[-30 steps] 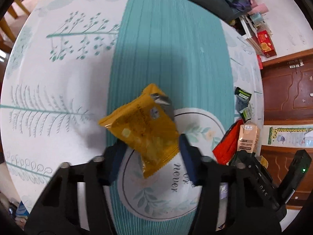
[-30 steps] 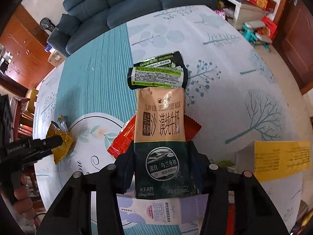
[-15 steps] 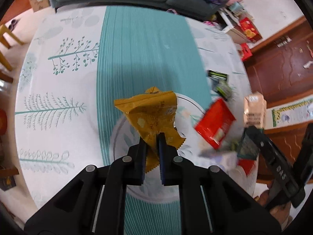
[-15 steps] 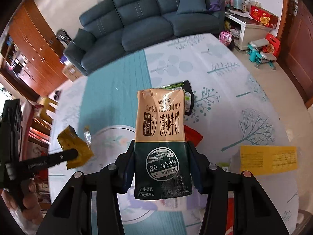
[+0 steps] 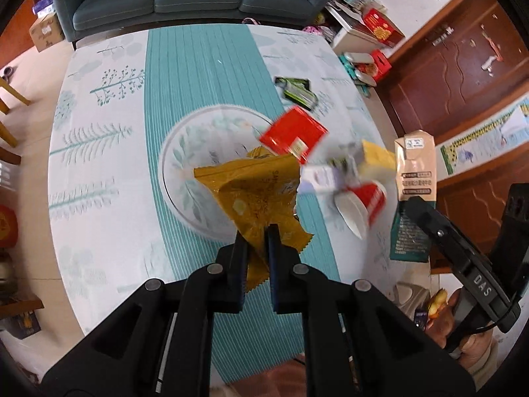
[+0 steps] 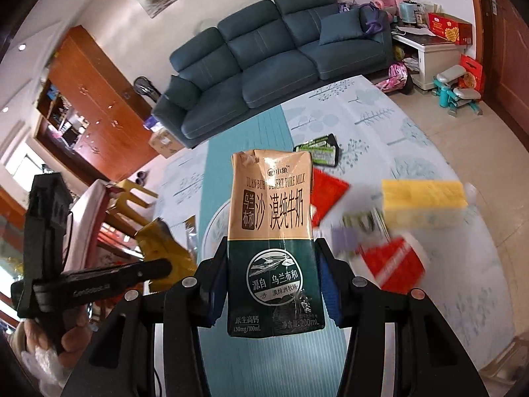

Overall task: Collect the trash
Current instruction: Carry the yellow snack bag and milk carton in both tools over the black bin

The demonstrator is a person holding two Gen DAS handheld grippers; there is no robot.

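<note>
2 grippers are above the round table [image 5: 99, 178] with its teal and white cloth. the left gripper [image 5: 257, 231] pinches a crinkled yellow plastic wrapper [image 5: 251, 188]; the right gripper [image 6: 272, 261] clamps an upright tan and dark green milk carton [image 6: 272, 238].

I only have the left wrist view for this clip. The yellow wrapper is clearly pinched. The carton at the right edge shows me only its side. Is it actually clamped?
Observer: Yes. In the right wrist view the right gripper has a blue pad pressed against each side of the milk carton, on its dark green lower half.
Operator: Which way does the carton face?
Observer: Its printed front faces that camera, reading PURE MILK. It stands upright between the fingers, tan half on top.
</note>
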